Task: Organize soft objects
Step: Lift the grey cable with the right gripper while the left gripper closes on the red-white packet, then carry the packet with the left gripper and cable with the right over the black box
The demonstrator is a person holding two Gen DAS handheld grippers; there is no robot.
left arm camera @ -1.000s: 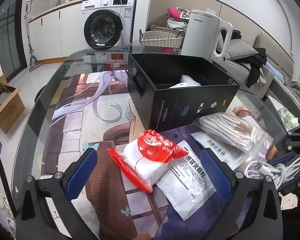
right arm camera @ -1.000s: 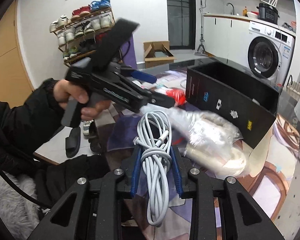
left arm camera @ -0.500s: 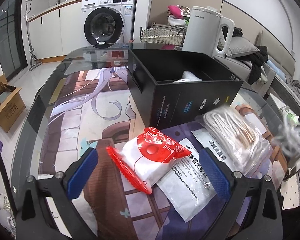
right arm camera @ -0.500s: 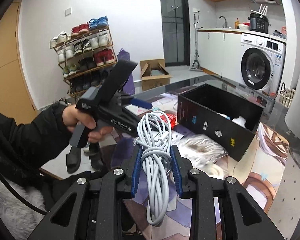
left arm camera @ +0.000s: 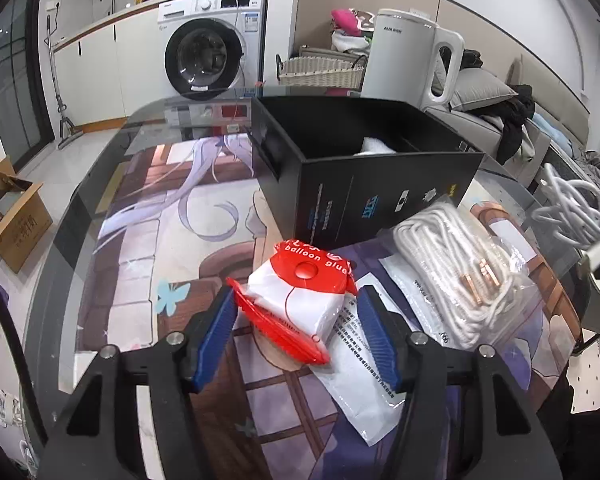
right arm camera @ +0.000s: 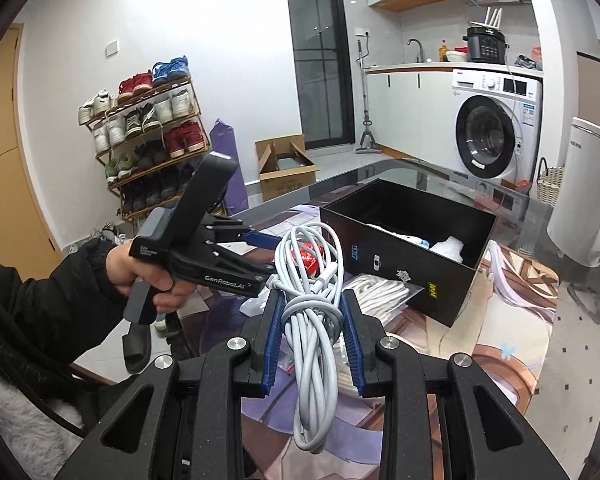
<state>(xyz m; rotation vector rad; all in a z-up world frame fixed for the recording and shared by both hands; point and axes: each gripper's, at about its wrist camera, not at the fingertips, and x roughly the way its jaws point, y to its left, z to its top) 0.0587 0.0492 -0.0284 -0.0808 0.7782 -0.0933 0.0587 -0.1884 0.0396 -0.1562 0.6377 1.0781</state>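
Note:
A red-and-white balloon glue pack (left arm camera: 300, 300) lies on the printed mat between the blue pads of my left gripper (left arm camera: 297, 294). Its jaws are closing: the left pad reaches the pack's red edge, and a thin gap shows at the right pad. My right gripper (right arm camera: 312, 296) is shut on a coiled grey cable (right arm camera: 312, 248) and holds it above the table. That cable (left arm camera: 572, 216) hangs at the right edge of the left wrist view. A black open box (left arm camera: 380, 196) stands behind the pack with white soft items inside. A bagged white rope (left arm camera: 452, 272) lies beside it.
A flat white sachet (left arm camera: 364, 380) lies under the pack's right side. A white kettle (left arm camera: 404, 60) and a wicker basket (left arm camera: 320, 72) stand beyond the box. A person's hand (right arm camera: 148, 276) grips the left tool. A shoe rack (right arm camera: 148, 140) and a cardboard box (right arm camera: 284, 168) stand off the table.
The left jaws have narrowed from wide open to close around the balloon glue pack. The right gripper has risen with the cable, which now hangs higher in the left wrist view.

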